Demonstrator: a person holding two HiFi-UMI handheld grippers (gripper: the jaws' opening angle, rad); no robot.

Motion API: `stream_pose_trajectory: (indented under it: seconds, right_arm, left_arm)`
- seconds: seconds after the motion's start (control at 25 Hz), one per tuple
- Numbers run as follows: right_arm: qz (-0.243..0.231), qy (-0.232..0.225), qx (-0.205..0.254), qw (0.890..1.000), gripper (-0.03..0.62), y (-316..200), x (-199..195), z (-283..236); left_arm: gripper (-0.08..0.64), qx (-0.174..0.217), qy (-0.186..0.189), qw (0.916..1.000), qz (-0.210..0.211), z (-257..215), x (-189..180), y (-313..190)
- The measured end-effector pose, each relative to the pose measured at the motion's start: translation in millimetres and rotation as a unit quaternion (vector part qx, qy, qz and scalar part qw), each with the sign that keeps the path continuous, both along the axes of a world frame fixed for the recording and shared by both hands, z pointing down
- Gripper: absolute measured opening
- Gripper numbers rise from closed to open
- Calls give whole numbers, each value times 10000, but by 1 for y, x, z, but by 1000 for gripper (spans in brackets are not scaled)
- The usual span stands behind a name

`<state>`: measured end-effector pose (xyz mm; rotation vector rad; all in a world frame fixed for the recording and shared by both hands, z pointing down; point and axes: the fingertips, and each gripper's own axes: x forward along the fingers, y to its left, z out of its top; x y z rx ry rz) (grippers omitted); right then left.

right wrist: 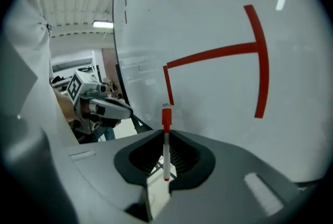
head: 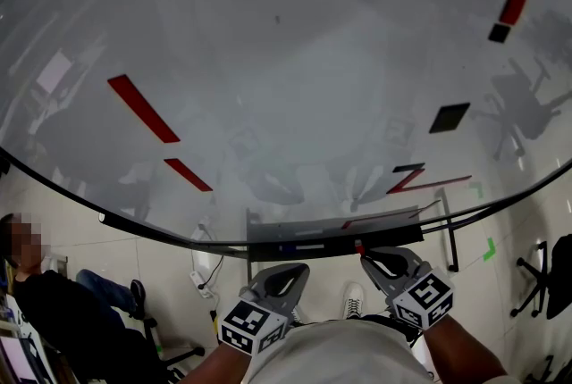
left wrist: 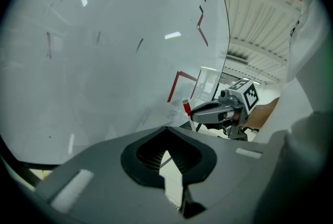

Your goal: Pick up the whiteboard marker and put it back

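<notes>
The whiteboard marker, white with a red cap, stands upright between the pads of my right gripper, which is shut on it. Its red cap points at the whiteboard, close to the tray along the board's lower edge. From the left gripper view the marker sticks out of the right gripper toward the board. My left gripper is shut with nothing in it; it hangs below the tray in the head view, to the left of the right gripper.
Red lines are drawn on the board, and black magnets stick to it. A seated person is at the lower left. An office chair stands at the right. The board's stand leg and green floor tape lie nearby.
</notes>
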<state>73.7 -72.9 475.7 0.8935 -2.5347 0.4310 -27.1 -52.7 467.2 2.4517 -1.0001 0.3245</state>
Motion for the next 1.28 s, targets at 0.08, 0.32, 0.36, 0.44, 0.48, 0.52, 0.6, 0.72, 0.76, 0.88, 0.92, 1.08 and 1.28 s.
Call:
stream_pose_trajectory:
  seconds: [0.08, 0.32, 0.36, 0.44, 0.48, 0.52, 0.6, 0.72, 0.76, 0.88, 0.92, 1.08, 1.28]
  right_arm:
    - [-134, 371, 200, 9990, 34, -1, 0, 6]
    - [-323, 1000, 529, 9931, 34, -5, 0, 18]
    - [-339, 1031, 554, 9925, 34, -6, 0, 18]
    - [-392, 1161, 665, 9902, 34, -8, 0, 19]
    - [-440, 1290, 761, 9877, 34, -9, 0, 20]
    - [-500, 1479, 874, 9839, 34, -11, 2, 23]
    - [-644, 1985, 1062, 9722, 34, -13, 7, 33]
    - [-942, 2573, 1240, 9537, 34, -13, 8, 48]
    - [-1023, 2695, 1281, 9489, 34, -12, 8, 51]
    - [-1184, 2942, 1340, 9389, 34, -12, 8, 59]
    - [-1235, 3012, 1342, 9359, 34, -11, 8, 62]
    - [-1413, 3295, 1330, 9240, 34, -10, 8, 74]
    - [-1482, 3453, 1306, 9175, 35, -11, 12, 82]
  left_arm:
    - [17, 1, 11, 10000, 3, 0, 1, 0]
    - [17, -46, 19, 10000, 47, 3, 4, 4]
    - [17, -45, 18, 10000, 45, 3, 4, 4]
    - [17, -44, 20, 10000, 26, 3, 3, 3]
    - [17, -43, 17, 10000, 18, 3, 3, 3]
    - [17, -43, 12, 10000, 13, 3, 2, 3]
    - [17, -49, 3, 10000, 16, 4, 2, 3]
    - [17, -63, -5, 10000, 22, 6, 1, 5]
    - [17, -65, -7, 10000, 25, 6, 1, 6]
    - [17, -70, -10, 10000, 30, 6, 1, 8]
    - [17, -69, -11, 10000, 34, 6, 1, 8]
    - [17, -91, -36, 9999, 54, 7, 1, 11]
    - [17, -143, -48, 9998, 116, 11, 3, 14]
